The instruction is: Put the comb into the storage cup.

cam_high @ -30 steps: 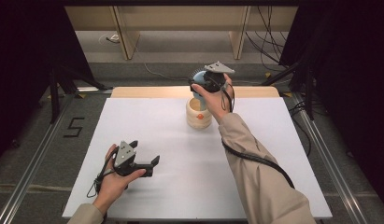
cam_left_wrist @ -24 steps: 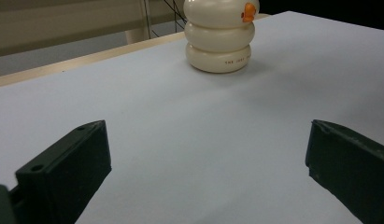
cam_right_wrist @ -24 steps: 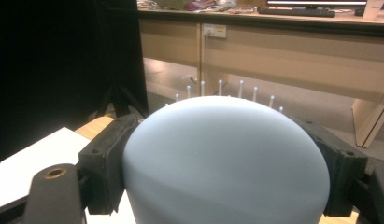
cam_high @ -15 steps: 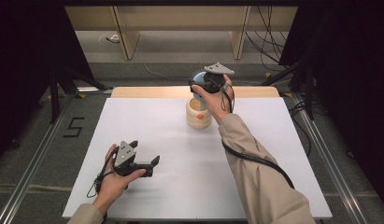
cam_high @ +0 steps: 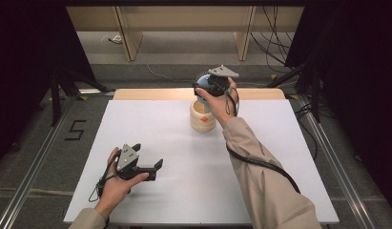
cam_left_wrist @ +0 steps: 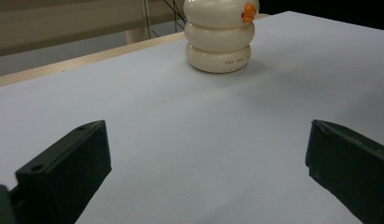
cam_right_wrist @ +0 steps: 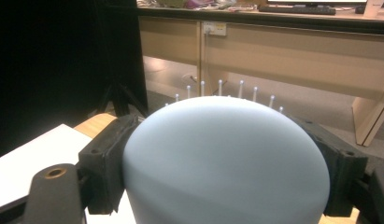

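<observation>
Pale-blue and domed, the brush sits pinched between the jaws of the right gripper, white bristle tips showing past its top in the right gripper view. In the high view that gripper holds it in the air just above the jar, at about 12 o'clock on the table, near the far edge. The jar is cream, shaped like three stacked rings, with an orange bit near its top and small print on the lowest ring; it stands upright on the white tabletop.

At about 8 o'clock the left gripper rests low on the table in the left hand, jaws spread wide with nothing between them, pointing toward the jar, well apart from it.

Beyond the far edge lies grey floor with cables, wooden furniture legs and dark screens at both sides.
</observation>
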`<state>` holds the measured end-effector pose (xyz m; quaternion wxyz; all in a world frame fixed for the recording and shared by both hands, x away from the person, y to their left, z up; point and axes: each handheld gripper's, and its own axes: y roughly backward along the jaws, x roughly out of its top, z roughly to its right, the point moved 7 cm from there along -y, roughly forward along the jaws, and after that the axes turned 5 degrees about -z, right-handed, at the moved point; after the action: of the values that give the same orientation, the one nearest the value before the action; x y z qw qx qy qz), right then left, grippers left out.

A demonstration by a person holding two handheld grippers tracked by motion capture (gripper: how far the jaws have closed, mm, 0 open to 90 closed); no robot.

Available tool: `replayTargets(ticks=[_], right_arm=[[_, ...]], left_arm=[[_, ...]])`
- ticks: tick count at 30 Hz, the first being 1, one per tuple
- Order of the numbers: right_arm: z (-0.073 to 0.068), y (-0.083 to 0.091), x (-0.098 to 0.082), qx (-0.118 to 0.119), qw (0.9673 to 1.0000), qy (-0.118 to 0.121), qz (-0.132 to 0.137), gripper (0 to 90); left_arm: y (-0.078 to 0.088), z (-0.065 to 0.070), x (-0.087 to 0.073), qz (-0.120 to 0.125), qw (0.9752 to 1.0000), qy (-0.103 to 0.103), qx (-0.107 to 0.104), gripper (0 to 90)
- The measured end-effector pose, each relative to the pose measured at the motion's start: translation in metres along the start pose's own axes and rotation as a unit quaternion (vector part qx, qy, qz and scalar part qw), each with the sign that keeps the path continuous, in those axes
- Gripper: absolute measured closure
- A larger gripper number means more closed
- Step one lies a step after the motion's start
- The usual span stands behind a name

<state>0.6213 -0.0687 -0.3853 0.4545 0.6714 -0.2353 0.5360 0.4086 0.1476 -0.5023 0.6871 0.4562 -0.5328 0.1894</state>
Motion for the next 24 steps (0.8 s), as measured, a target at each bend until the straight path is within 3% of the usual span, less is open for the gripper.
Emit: replayTargets(ticks=[24], right_arm=[[0.0003, -0.0002, -0.0072, 0.004, 0.9999, -0.005, 0.013, 21.2]], left_arm=[[-0.0004, 0.0001, -0.0005, -0.001, 1.0000, -0.001, 0.000, 0.0]])
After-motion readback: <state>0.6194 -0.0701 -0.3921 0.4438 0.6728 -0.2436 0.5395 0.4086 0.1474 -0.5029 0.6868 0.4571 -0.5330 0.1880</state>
